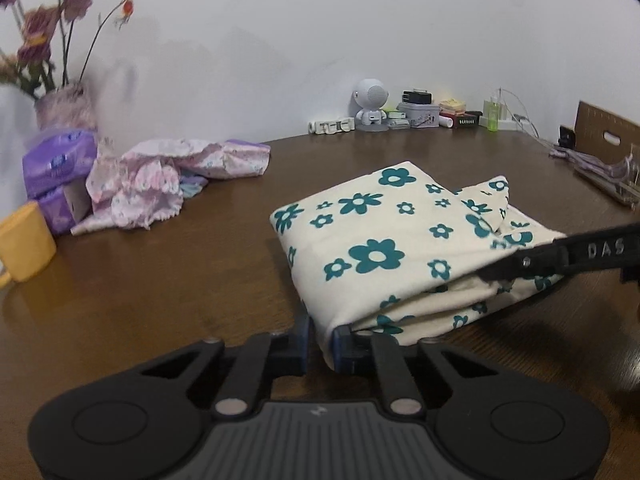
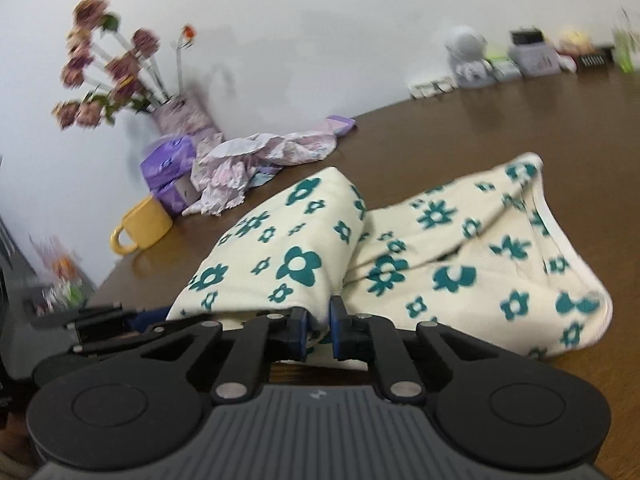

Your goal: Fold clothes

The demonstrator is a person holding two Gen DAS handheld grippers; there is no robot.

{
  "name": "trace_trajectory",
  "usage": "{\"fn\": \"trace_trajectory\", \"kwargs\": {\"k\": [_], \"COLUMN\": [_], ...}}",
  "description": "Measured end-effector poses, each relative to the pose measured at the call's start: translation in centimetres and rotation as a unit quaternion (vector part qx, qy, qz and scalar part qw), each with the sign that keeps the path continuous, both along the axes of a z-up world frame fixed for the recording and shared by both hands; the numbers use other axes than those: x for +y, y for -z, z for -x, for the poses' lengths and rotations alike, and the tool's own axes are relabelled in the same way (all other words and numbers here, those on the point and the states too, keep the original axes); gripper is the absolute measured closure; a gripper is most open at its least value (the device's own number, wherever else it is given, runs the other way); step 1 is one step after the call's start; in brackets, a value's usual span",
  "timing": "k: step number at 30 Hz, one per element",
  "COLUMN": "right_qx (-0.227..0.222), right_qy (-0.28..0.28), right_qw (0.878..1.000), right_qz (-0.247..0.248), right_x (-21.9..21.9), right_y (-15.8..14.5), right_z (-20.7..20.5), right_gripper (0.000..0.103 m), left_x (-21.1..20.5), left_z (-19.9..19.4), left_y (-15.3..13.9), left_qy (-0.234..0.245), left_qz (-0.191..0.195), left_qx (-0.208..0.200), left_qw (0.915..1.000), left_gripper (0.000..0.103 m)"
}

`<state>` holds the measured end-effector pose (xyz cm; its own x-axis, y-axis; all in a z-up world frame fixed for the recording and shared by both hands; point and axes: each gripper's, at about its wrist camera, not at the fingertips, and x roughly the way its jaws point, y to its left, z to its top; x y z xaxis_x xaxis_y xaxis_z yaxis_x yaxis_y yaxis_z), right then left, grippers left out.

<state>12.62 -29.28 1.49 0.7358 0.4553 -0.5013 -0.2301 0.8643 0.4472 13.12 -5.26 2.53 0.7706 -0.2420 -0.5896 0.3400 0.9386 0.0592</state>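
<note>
A cream garment with teal flowers (image 1: 380, 240) lies partly folded on the brown table (image 1: 180, 272). My left gripper (image 1: 320, 340) is shut on the near corner of its folded edge. My right gripper (image 2: 318, 330) is shut on another part of the garment (image 2: 440, 248), holding a folded layer lifted over the rest. The right gripper's arm (image 1: 580, 252) shows in the left wrist view, reaching in over the garment's right side. A crumpled pink garment (image 1: 152, 180) lies at the back left; it also shows in the right wrist view (image 2: 256, 160).
A yellow mug (image 1: 24, 240) and purple tissue packs (image 1: 56, 168) stand at the left by a vase of flowers (image 1: 60, 108). A small white robot figure (image 1: 370, 104), boxes and bottles line the back wall. A cardboard stand (image 1: 604, 140) is at the far right.
</note>
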Motion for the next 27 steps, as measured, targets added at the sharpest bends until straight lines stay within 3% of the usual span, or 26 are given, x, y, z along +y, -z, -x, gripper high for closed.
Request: {"fn": "trace_trajectory", "kwargs": {"k": [7, 10, 12, 13, 16, 18, 20, 23, 27], "right_qx": [0.015, 0.018, 0.005, -0.002, -0.023, -0.034, -0.040, -0.034, 0.010], "right_qy": [0.006, -0.012, -0.023, -0.029, -0.038, -0.034, -0.024, -0.002, 0.018], "right_qw": [1.000, 1.000, 0.999, 0.999, 0.998, 0.998, 0.999, 0.999, 0.999], "right_qz": [-0.003, 0.012, 0.030, 0.038, 0.044, 0.028, 0.017, 0.001, -0.036], "right_x": [0.2, 0.5, 0.6, 0.6, -0.2, -1.0, -1.5, -1.6, -2.0], "right_y": [1.0, 0.8, 0.1, -0.3, -2.0, -3.2, -4.1, -4.8, -4.0], "right_z": [0.0, 0.1, 1.0, 1.5, 2.5, 2.0, 0.7, -3.1, -8.0], "right_gripper": [0.094, 0.089, 0.074, 0.061, 0.056, 0.053, 0.052, 0.052, 0.054], "left_x": [0.5, 0.8, 1.4, 1.8, 3.1, 3.5, 3.3, 3.1, 3.7], "left_z": [-0.4, 0.3, 0.9, 1.2, 1.1, 0.0, -1.7, -5.5, -10.2], "left_y": [0.3, -0.2, -1.1, -1.7, -3.8, -5.2, -6.4, -6.1, -4.0], "left_qy": [-0.003, 0.008, 0.016, 0.019, 0.028, 0.027, 0.020, 0.004, -0.032], "left_qz": [0.017, 0.025, 0.033, 0.039, 0.067, 0.081, 0.091, 0.133, 0.203], "left_qx": [0.013, 0.015, 0.009, 0.006, -0.005, -0.013, -0.011, 0.042, 0.126], "left_qw": [0.9998, 0.9995, 0.9993, 0.9990, 0.9973, 0.9963, 0.9956, 0.9902, 0.9706], "left_gripper": [0.094, 0.075, 0.050, 0.048, 0.040, 0.031, 0.030, 0.028, 0.030]}}
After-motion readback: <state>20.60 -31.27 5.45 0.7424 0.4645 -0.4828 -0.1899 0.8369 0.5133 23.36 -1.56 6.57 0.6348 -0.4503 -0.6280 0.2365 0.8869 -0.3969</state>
